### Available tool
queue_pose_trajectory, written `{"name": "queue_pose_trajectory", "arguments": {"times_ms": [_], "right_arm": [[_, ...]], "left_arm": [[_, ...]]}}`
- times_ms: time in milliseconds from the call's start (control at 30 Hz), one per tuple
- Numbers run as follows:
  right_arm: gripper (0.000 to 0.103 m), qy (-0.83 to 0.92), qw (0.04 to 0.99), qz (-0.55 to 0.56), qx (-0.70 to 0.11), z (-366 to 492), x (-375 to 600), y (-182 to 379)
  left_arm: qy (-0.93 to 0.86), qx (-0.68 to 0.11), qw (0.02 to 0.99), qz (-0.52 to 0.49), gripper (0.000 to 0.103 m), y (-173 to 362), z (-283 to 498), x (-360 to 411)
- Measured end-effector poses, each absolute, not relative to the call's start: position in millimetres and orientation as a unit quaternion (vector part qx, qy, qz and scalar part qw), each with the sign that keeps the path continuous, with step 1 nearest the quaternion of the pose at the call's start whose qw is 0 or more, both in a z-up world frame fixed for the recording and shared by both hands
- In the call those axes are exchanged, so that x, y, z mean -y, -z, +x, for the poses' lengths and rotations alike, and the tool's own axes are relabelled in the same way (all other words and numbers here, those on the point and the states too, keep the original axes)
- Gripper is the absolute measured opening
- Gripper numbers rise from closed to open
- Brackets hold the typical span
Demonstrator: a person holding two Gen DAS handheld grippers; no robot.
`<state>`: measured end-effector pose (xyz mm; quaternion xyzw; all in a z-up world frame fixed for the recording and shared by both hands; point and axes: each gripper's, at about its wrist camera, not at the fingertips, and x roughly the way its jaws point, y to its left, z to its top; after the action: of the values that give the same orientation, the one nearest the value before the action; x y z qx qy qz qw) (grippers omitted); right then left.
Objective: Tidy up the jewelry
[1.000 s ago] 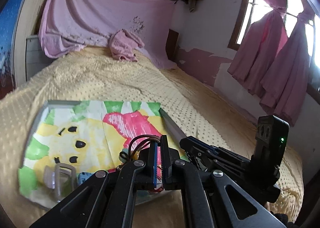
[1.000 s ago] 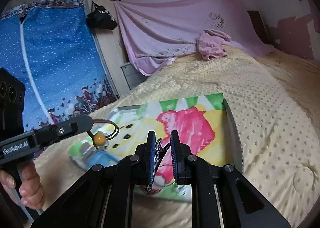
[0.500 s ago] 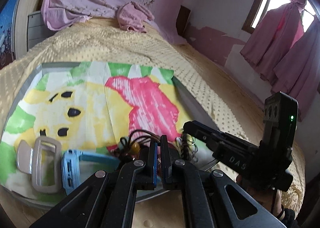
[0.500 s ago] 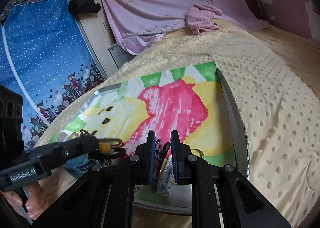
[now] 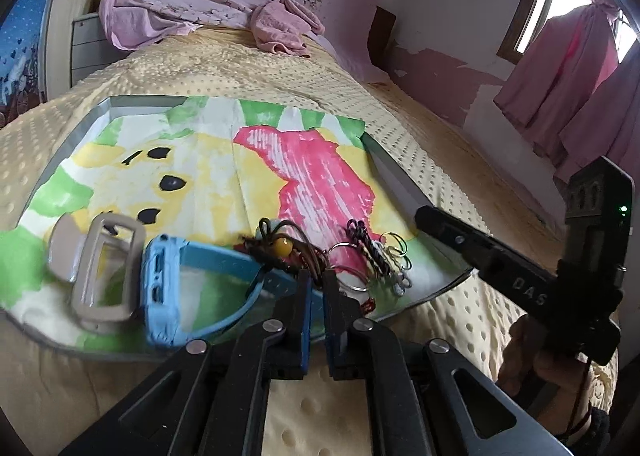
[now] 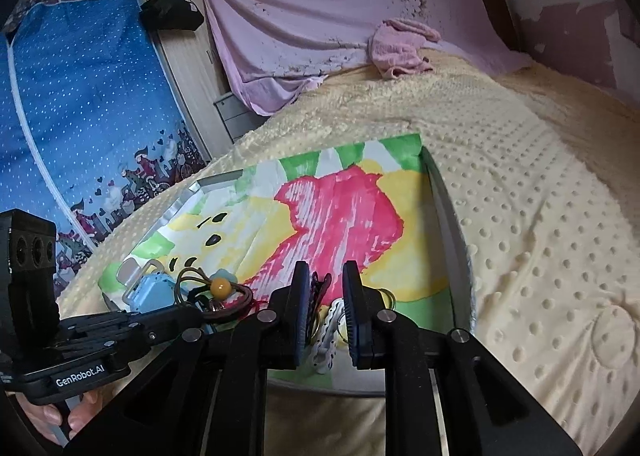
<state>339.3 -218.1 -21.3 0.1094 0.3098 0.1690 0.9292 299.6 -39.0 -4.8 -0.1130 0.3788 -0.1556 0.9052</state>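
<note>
Left gripper (image 5: 316, 288) pinches brown cord (image 5: 298, 252), contact half-hidden; right gripper (image 6: 327, 292) parted

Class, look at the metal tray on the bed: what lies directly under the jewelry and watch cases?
A painted paper sheet lines the tray, under the beaded cord, key rings and cases. The tray floor beneath the paper is covered.

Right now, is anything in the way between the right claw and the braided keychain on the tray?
Nothing visible. The braided keychain lies on the tray directly between the right claw's fingers. The bead bracelet sits off to the left, by the left claw, not between them.
</note>
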Motion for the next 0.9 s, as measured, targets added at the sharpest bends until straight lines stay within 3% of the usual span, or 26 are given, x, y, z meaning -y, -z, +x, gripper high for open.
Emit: {"name": "queue_pose_trajectory", "arguments": {"times_ms": [67,133,200,300,367,500,600,767,900], "right_arm": [[0.027,-0.165,0.933,0.104,-0.302,333,218,17],[0.031,-0.163,0.936,0.100,-0.295,328,221,12],[0.031,-0.162,0.938,0.096,-0.290,322,222,8],[0.031,-0.160,0.942,0.092,-0.280,313,224,2],[0.040,-0.155,0.946,0.086,-0.271,305,224,-2],[0.046,-0.147,0.954,0.084,-0.246,284,227,-12],[0.055,-0.140,0.960,0.081,-0.229,270,229,-19],[0.070,-0.134,0.967,0.074,-0.205,244,227,-32],[0.075,-0.132,0.971,0.066,-0.187,222,225,-44]], "left_arm": [[0.151,-0.378,0.906,-0.115,0.017,5,296,37],[0.145,-0.373,0.908,-0.120,0.028,3,291,33],[0.141,-0.365,0.912,-0.124,0.047,0,286,30],[0.132,-0.344,0.922,-0.121,0.054,-8,276,27],[0.124,-0.332,0.928,-0.114,0.058,-14,268,26],[0.096,-0.297,0.943,-0.112,0.080,-28,253,19],[0.070,-0.266,0.955,-0.111,0.091,-39,239,13],[0.036,-0.224,0.968,-0.104,0.102,-47,216,5],[0.013,-0.203,0.974,-0.099,0.103,-50,199,-2]]}}
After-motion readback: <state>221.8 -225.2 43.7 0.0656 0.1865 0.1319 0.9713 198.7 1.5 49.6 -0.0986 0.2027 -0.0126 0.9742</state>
